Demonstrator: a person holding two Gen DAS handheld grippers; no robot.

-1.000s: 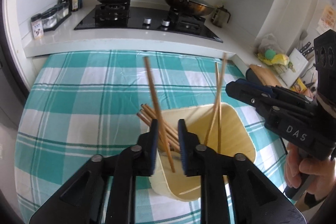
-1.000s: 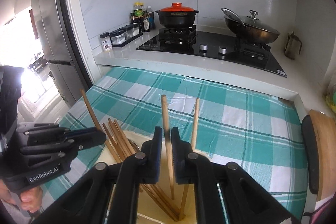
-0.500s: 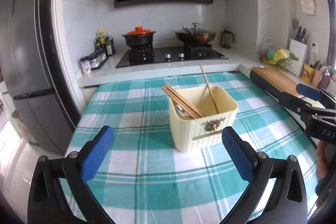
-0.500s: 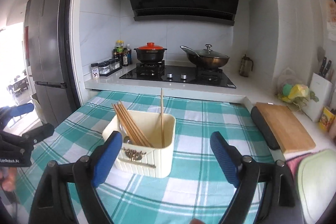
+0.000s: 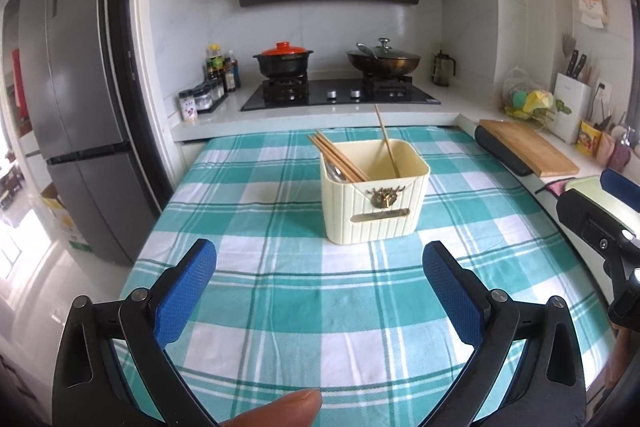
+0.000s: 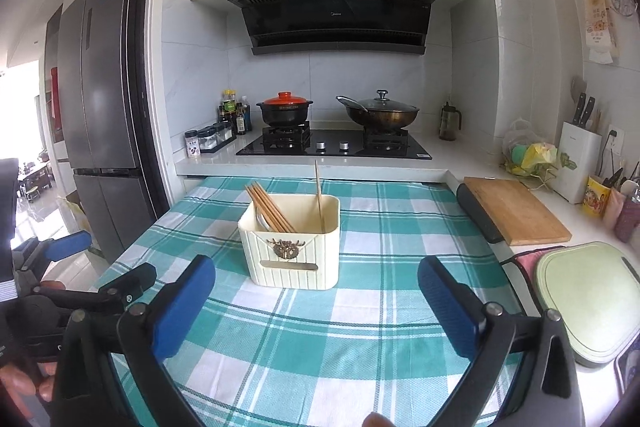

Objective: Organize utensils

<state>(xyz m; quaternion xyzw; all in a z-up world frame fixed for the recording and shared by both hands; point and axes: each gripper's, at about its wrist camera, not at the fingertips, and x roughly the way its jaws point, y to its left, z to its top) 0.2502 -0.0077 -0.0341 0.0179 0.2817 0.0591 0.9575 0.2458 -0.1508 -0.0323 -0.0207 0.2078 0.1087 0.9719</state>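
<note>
A cream ribbed utensil box stands on the teal checked tablecloth. Several wooden chopsticks lean in its left side and a single one leans at the right; a spoon bowl shows beside them. My left gripper is wide open and empty, well back from the box. In the right wrist view the box, the chopsticks and the single stick show too. My right gripper is wide open and empty. The other gripper shows at each view's edge.
A stove with a red-lidded pot and a wok sits behind the table. A wooden cutting board and a pale green board lie on the right counter. A fridge stands left.
Both grippers let go of chopsticks into the box, opened wide and pulled back and away from it. The chopsticks now rest in the box.
</note>
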